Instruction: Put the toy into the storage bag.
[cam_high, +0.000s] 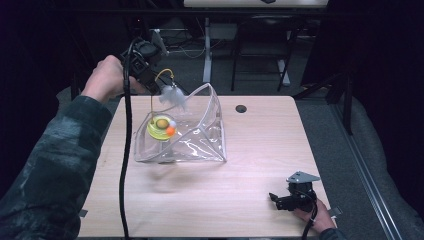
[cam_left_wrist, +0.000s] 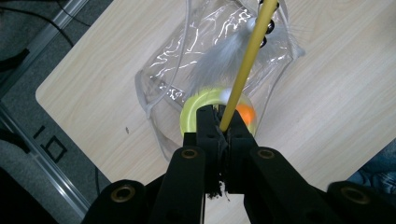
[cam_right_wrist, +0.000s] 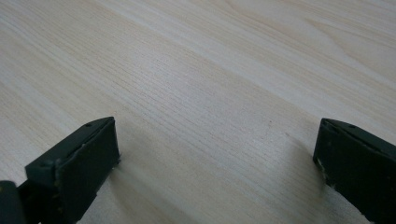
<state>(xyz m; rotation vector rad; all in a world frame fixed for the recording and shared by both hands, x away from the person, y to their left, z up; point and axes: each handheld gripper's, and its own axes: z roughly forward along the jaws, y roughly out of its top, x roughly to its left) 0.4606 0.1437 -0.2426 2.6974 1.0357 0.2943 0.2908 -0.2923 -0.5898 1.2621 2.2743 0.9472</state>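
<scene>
I am holding a yellow wand toy over a clear plastic bag with my left tongs while my right tongs are idling wide open on the table.

At the left, my left gripper (cam_high: 159, 86) is hovering above the far left corner of the table (cam_high: 260, 150), its jaws clamped tight on the thin yellow wand (cam_left_wrist: 243, 70), whose grey feather (cam_left_wrist: 219, 60) is dangling over the mouth of the clear plastic bag (cam_high: 200, 135). Inside the bag a round yellow toy (cam_high: 159, 129) is sitting with an orange ball (cam_high: 170, 131) on it. Farther right, near the table's front right corner, my right gripper (cam_high: 280, 200) is resting low on the wood, well apart from the bag, its jaws spread wide and gripping nothing.
</scene>
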